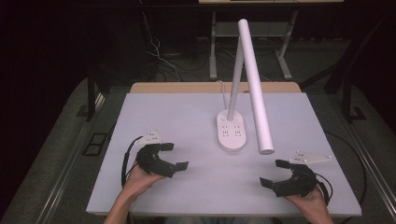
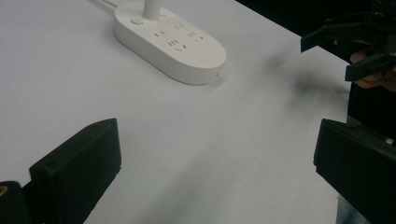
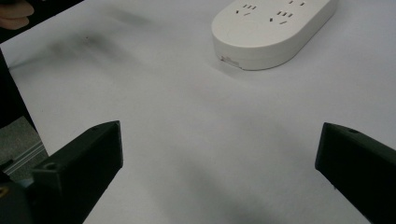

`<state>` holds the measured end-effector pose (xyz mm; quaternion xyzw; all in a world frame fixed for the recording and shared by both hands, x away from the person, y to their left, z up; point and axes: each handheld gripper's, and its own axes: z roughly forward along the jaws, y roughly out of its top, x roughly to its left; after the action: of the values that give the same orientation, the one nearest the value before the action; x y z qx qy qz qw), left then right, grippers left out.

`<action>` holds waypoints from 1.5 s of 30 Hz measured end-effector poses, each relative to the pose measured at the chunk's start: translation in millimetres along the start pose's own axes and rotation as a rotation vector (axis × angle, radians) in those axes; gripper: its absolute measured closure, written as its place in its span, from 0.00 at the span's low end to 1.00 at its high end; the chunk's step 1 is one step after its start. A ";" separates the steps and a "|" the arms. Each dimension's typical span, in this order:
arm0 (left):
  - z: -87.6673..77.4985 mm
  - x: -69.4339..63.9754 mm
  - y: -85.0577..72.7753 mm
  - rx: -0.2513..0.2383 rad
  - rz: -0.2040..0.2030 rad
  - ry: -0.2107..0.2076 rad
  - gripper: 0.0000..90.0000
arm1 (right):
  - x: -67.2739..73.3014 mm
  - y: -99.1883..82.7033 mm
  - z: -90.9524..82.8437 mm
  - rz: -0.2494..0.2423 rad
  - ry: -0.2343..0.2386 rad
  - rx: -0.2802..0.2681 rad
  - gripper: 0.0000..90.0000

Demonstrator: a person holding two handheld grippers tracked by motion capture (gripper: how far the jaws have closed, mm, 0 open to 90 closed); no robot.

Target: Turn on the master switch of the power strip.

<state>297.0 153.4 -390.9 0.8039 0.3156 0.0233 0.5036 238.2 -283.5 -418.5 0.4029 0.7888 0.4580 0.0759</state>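
High view, lamp: the white desk lamp (image 1: 232, 132) stands on its oval socket base a little right of the middle of the surface (image 1: 187, 116), well apart from both tools; its long tube head (image 1: 254, 84) slants out over the right half.
High view, left hand-held gripper (image 1: 176, 155): jaws spread wide, holding nothing, near the front left corner.
High view, right hand-held gripper (image 1: 272, 172): jaws wide, holding nothing, near the front right corner.
High view, risk: a right-side reach toward the base passes under the low end of the tube, so I judge a lifted wrist could knock it and rock the lamp.
High view, cord: a white cable (image 1: 223, 91) leaves the base toward the back edge; a pull on the base could drag it taut.
High view, room: dark, with a grey floor, table legs and loose cables behind the back edge.
Left gripper view, base: the socket base (image 2: 170, 42) lies ahead and to the left between the wide black jaws, with the other tool (image 2: 355, 39) held off the far edge.
Left gripper view, risk: the base looks smooth and low, so a pinch may slip off.
Right gripper view, base: the rounded end of the base (image 3: 271, 30) lies ahead, jaws wide apart.
Right gripper view, surface: pale, matte, bare, with soft grey shadows.
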 end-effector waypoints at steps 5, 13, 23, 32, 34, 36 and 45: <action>5.0 2.0 9.3 0.016 0.011 0.000 0.00 | 0.0 -0.3 0.2 0.002 -0.002 0.003 0.00; 8.6 6.1 23.7 0.027 0.026 0.006 0.00 | 0.2 -0.3 0.7 0.001 -0.002 0.005 0.00; 17.1 13.4 39.2 0.036 0.032 0.006 0.00 | -0.1 -0.2 1.4 0.000 -0.005 0.008 0.00; 24.2 19.7 48.9 0.031 0.026 0.006 0.00 | -0.5 -0.5 0.9 0.005 -0.005 0.008 0.00; 26.1 22.2 50.5 0.043 0.029 0.006 0.00 | -0.6 -0.5 1.1 0.007 -0.002 0.009 0.00; 27.7 23.8 52.6 0.040 0.027 0.007 0.00 | -0.4 -0.4 1.9 0.000 -0.003 0.008 0.00; 35.3 29.1 64.5 0.053 0.039 0.008 0.01 | -0.2 -0.4 2.7 0.001 -0.002 0.012 0.00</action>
<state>364.0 121.9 -363.3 0.8228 0.3024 0.0279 0.4804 239.4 -282.0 -420.4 0.4041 0.7913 0.4529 0.0741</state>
